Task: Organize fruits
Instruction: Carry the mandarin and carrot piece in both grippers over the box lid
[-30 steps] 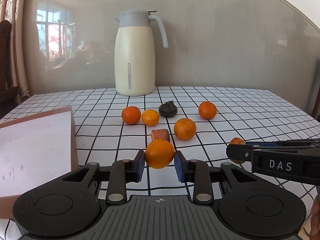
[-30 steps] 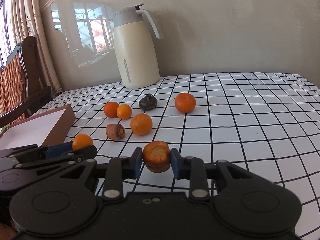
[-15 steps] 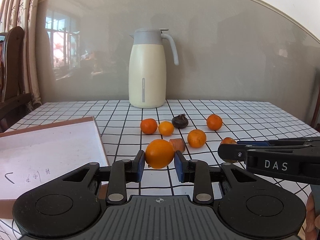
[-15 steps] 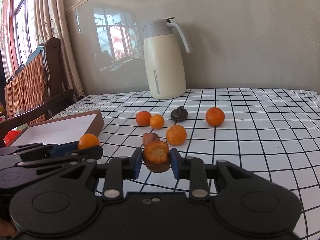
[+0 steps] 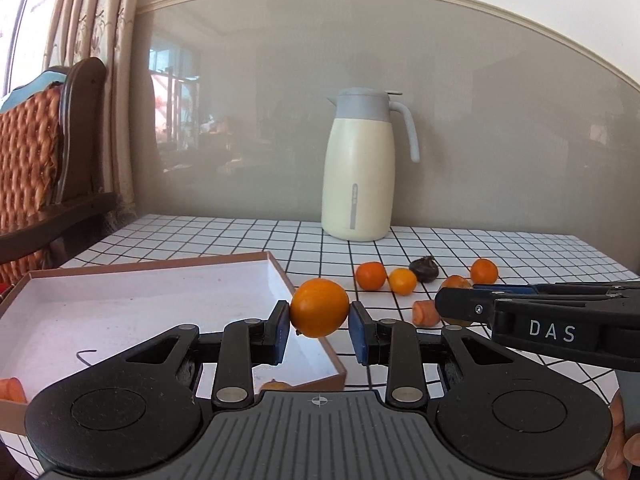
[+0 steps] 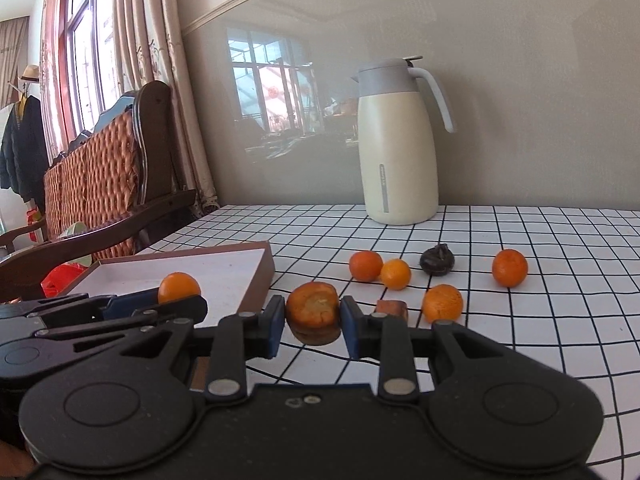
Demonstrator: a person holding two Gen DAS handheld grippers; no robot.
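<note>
On the black-gridded white surface, both loads have swung toward the shallow brown-rimmed box lower left: left gripper clamps a round orange over its rim, right gripper pinches a carrot stub just short, so drops look near.

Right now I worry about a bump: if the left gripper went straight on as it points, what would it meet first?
Probably the open box's right wall, just beyond the held orange in the left gripper; depth is unclear.

Five round orange fruits are in view, along with one dark wrinkled fruit. There are three carrot chunks, counting one seen only by the left wrist camera. One cream jug and one shallow box complete the count.
</note>
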